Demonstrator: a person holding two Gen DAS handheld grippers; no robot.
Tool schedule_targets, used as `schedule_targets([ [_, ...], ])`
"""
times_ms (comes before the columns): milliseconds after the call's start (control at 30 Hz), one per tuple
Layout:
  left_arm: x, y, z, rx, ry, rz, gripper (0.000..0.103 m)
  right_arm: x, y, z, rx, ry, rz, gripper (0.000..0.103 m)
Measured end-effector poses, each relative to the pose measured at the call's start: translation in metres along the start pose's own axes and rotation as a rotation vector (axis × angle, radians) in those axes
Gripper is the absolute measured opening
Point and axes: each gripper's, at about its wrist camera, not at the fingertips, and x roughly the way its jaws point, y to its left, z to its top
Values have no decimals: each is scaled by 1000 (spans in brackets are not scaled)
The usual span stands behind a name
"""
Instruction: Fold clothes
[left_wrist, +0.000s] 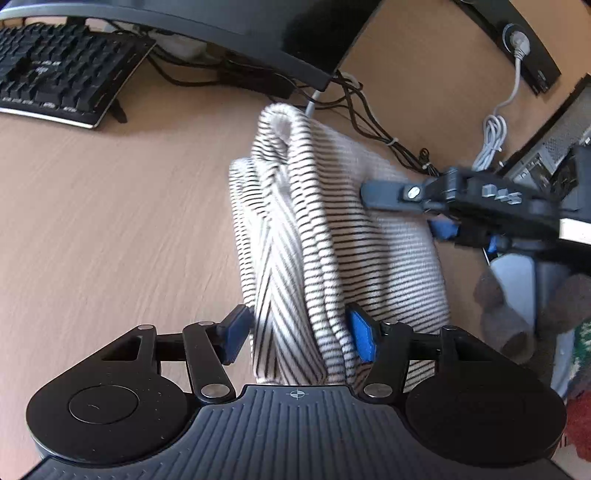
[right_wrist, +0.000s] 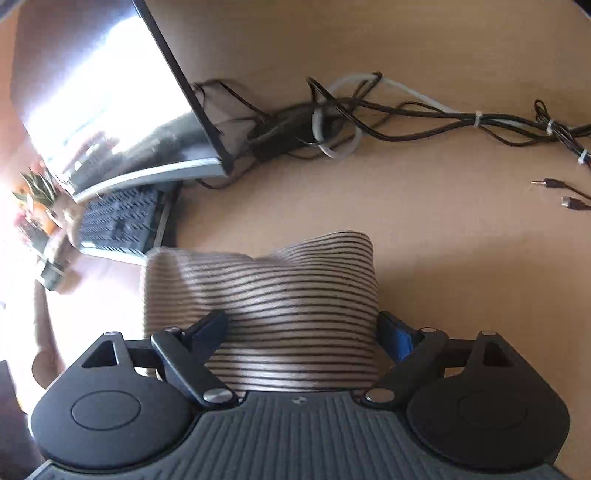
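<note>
Left wrist: striped garment (left_wrist: 295, 236) seemingly pinched.

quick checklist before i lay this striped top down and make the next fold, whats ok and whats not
1. Left gripper has cloth: ok, a bunched part of the striped garment sits between its blue pads.
2. Right gripper has cloth: ok, striped fabric fills the space between its fingers; the left wrist view shows it reaching onto the garment from the side.
3. Garment flat: not ok, it is bunched and rolled into ridges.
4. Landing area on the desk: ok, bare wood lies left of the garment.
5. Cables clear of the cloth: cannot tell, they run close behind it.
6. Keyboard clear: ok, it is apart from the garment.
</note>
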Motion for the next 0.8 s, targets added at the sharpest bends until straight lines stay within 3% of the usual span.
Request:
schedule_targets([
  [100,0,-3,1,18,3,3,62,-12,15,1,-93,-38,45,89],
  [233,1,-4,2,24,9,3,62,1,16,-1,-119,-6,-46,89],
  [333,1,-4,2,30,12,6,62,7,13,-9,-93,1,-74,89],
  [800,-2,-11,-2,52,-5,33,62,-21,-17,-57,-4,82,-11,91],
])
